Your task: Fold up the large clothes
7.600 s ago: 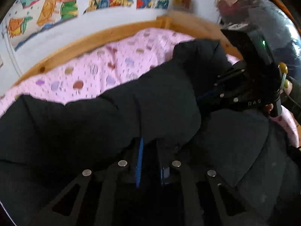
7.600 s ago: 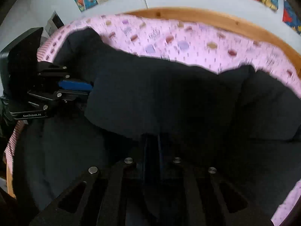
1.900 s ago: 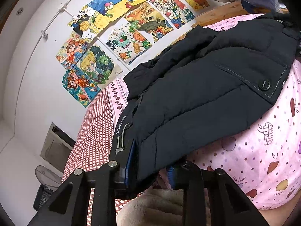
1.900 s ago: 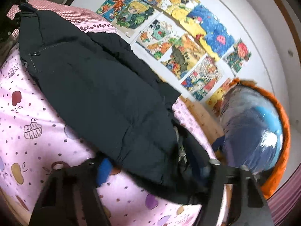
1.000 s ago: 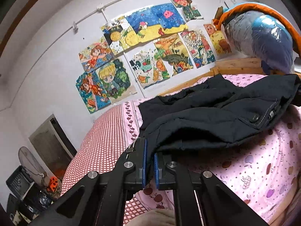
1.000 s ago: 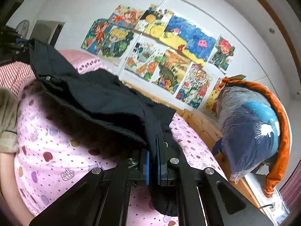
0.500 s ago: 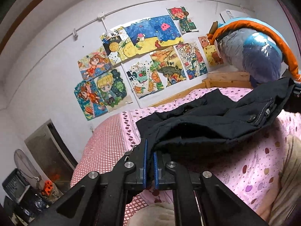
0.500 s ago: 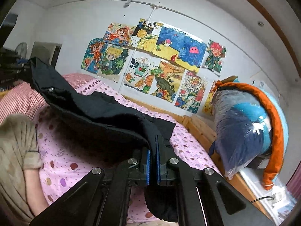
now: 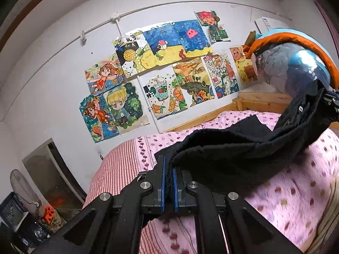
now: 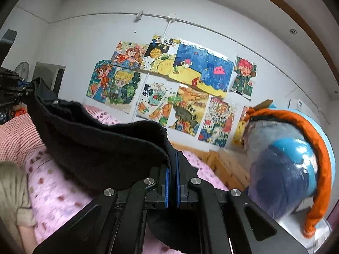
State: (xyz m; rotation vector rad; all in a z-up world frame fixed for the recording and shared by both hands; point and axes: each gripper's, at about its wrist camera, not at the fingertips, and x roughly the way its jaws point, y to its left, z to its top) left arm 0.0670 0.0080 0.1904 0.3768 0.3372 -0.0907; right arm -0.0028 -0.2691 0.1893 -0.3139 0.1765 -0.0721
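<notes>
Drawings [image 9: 161, 80] crowd the white wall ahead of both tools, above a bed [image 9: 296, 190] in a pink spotted sheet with a wooden frame. The left tool [image 9: 167, 182] has its blue pads pressed together on one end of the black coat [image 9: 233, 154], and the right tool [image 10: 172, 182] pinches the other end the same way; each shows at the far edge of the other's view, with the coat strung between them in a sagging band. Seconds ago the coat lay heaped flat on the sheet right under the tools; it has since been gathered and lifted, and over the last second it has risen further, so the wall now fills most of both views and the bed has dropped low in them. The coat's middle droops toward the sheet, and whether it touches cannot be told. To the right of the right tool stands a bagged blue bundle [image 10: 286, 169] with an orange rim, well apart from the coat. Judging by the lift, the coat is being carried or shaken out between folds, so the task is still mid-way: it must come down flat again before the next fold, and a bulky coat held by two pinches may slip or bunch.
</notes>
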